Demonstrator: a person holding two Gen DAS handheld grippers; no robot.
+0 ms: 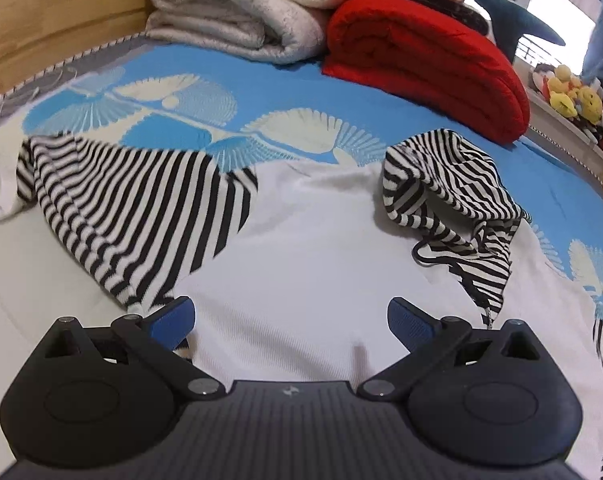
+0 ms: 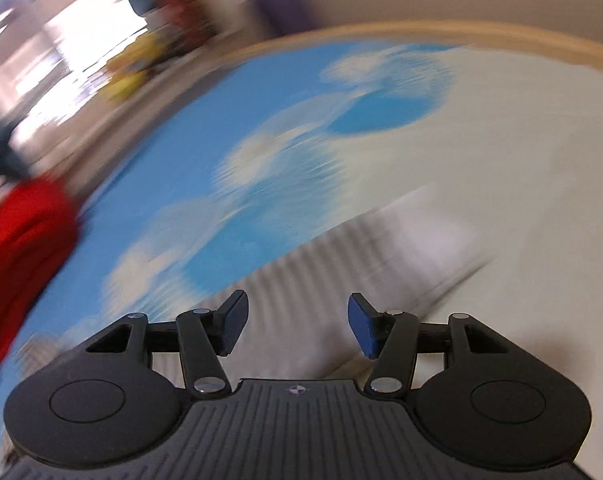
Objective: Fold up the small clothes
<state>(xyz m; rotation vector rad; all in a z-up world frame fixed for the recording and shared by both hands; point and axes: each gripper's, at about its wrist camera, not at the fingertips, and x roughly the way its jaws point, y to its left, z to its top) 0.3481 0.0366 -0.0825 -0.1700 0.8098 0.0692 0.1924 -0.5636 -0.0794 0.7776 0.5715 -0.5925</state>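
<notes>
My left gripper [image 1: 291, 320] hangs wide apart over the white body of the top [image 1: 301, 240], nothing between its blue pads [image 1: 173, 320]; the left pad sits just at the edge of the striped sleeve [image 1: 133, 208], though I cannot tell whether it touches. The top lies flat on the bed [image 1: 285, 84], spread ahead of and under this gripper, its white body running away from me toward the far edge, where the towels [image 1: 237, 8] and the red blanket [image 1: 425, 64] are stacked. The sleeve lies folded in across the body, its long axis slanting from the bed's far left down toward my left pad. The striped hood [image 1: 445, 196] is bunched on the right side of the body, its opening facing me, with a drawstring [image 1: 421, 254] trailing below it. My right gripper [image 2: 297, 328] is also released, its pads apart with nothing in them, over a pale striped patch of cloth [image 2: 341, 256] near the bed's wooden edge [image 2: 421, 32]; that view is too blurred to say more about the cloth.
</notes>
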